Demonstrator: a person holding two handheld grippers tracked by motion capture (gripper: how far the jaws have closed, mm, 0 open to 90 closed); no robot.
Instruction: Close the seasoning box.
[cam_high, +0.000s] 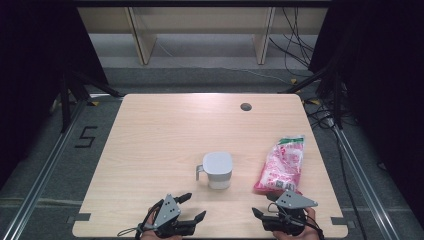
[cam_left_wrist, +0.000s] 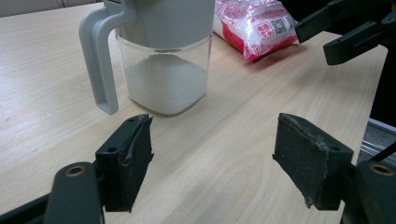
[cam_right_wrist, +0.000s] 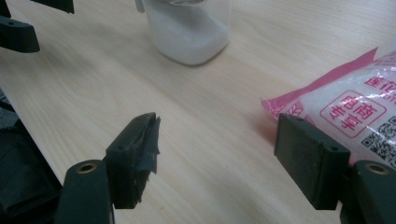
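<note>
While both grippers rest at the near edge of the table (cam_high: 150, 130), one jug (cam_high: 217, 170) and one pink bag (cam_high: 281, 165) lie beyond them, the jug near the middle and the bag to its right, well apart. Two grippers are counted: the left gripper (cam_high: 192, 207) stands spread with nothing between its jaws, and the right gripper (cam_high: 265, 205) is likewise spread and empty, its tips just short of the bag's near end. White grains fill the jug's clear lower part. Its lid is cut off in both gripper views, and the bag's print is too small to read.
</note>
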